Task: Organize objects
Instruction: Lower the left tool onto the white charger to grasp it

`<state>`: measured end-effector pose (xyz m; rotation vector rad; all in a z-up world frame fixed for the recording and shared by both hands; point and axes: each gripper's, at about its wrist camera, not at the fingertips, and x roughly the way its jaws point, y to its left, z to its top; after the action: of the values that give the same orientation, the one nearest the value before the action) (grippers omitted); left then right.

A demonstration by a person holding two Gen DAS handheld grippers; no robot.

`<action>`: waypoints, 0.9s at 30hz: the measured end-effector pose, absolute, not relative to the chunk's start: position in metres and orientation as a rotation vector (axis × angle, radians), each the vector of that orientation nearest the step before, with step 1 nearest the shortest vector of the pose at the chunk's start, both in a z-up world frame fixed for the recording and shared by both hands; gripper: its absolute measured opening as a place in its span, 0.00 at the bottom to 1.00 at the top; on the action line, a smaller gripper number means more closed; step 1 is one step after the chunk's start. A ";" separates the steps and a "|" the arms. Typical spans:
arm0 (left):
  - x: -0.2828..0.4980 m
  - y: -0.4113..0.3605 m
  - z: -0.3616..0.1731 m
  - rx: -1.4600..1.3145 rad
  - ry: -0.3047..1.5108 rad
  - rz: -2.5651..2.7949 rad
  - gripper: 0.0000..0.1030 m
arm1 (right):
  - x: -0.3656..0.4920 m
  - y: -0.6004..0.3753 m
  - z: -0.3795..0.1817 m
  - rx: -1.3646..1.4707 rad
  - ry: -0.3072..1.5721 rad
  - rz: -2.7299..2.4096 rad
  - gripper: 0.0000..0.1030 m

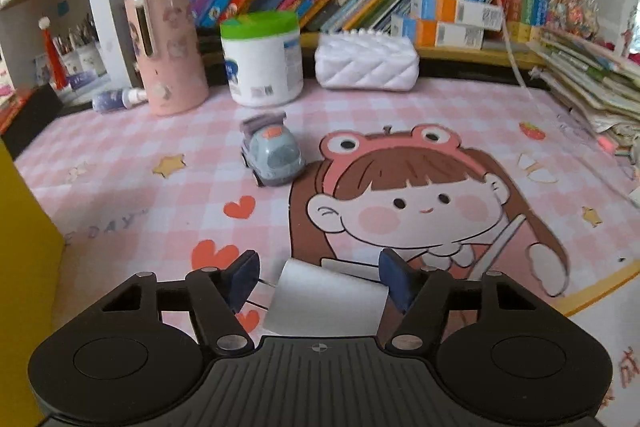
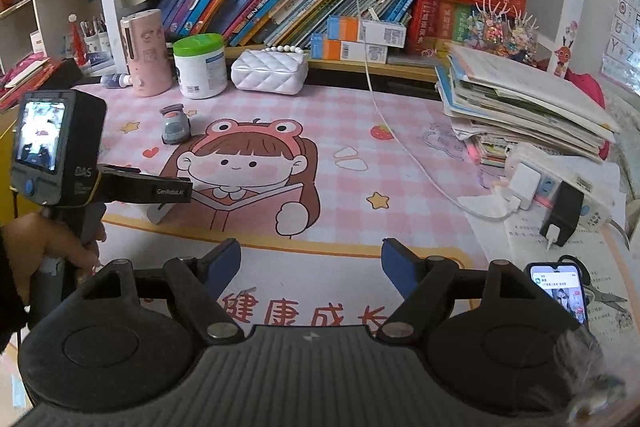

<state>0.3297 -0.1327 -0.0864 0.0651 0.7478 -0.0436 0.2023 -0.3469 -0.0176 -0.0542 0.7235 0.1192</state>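
Observation:
My left gripper (image 1: 320, 277) is open, its blue pads either side of a white-grey flat box (image 1: 326, 301) that lies on the pink desk mat (image 1: 160, 211); the pads stand apart from it. The box also shows in the right wrist view (image 2: 160, 213) under the left gripper's body (image 2: 60, 151). A small blue-grey toy car (image 1: 272, 153) sits mid-mat, also in the right wrist view (image 2: 175, 125). My right gripper (image 2: 312, 265) is open and empty over the mat's front edge.
At the back stand a pink cylinder holder (image 1: 166, 51), a green-lidded white tub (image 1: 262, 57), a white quilted purse (image 1: 366, 61) and a small bottle (image 1: 116, 99). A book stack (image 2: 520, 99), power strip (image 2: 560, 187), cable (image 2: 384, 123) and phone (image 2: 560, 291) crowd the right.

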 end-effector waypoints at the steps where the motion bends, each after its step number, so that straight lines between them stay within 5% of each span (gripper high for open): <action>1: 0.324 -0.132 -0.081 0.068 0.735 -0.046 0.59 | 0.204 -0.346 -0.018 -0.053 0.723 0.124 0.74; 2: 0.318 -0.132 -0.075 0.082 0.714 -0.036 0.26 | 0.205 -0.346 -0.018 -0.052 0.721 0.130 0.74; 3: 0.316 -0.131 -0.069 0.090 0.726 -0.041 0.20 | 0.207 -0.344 -0.018 -0.052 0.720 0.137 0.74; 11: 0.285 -0.107 -0.042 0.093 0.728 -0.037 0.10 | 0.231 -0.313 -0.023 -0.053 0.705 0.222 0.74; 14: 0.272 -0.089 -0.043 0.016 0.726 -0.042 0.15 | 0.241 -0.300 -0.023 -0.059 0.696 0.238 0.74; 16: 0.268 -0.081 -0.051 -0.031 0.745 -0.054 0.32 | 0.246 -0.293 -0.023 -0.065 0.694 0.241 0.74; 17: 0.267 -0.078 -0.058 -0.047 0.753 -0.046 0.59 | 0.247 -0.291 -0.024 -0.069 0.694 0.240 0.74; 18: 0.266 -0.076 -0.063 -0.060 0.754 -0.038 0.74 | 0.248 -0.288 -0.024 -0.073 0.693 0.236 0.74; 23: 0.268 -0.082 -0.077 -0.197 0.767 -0.101 0.77 | 0.244 -0.287 -0.023 -0.075 0.707 0.205 0.74; 27: 0.269 -0.114 -0.083 -0.040 0.750 -0.186 0.81 | 0.238 -0.297 -0.025 -0.075 0.717 0.152 0.75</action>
<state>0.2693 -0.1145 -0.0833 -0.0400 0.7498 -0.1858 0.2380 -0.2973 -0.0247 -0.0747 0.7166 0.1521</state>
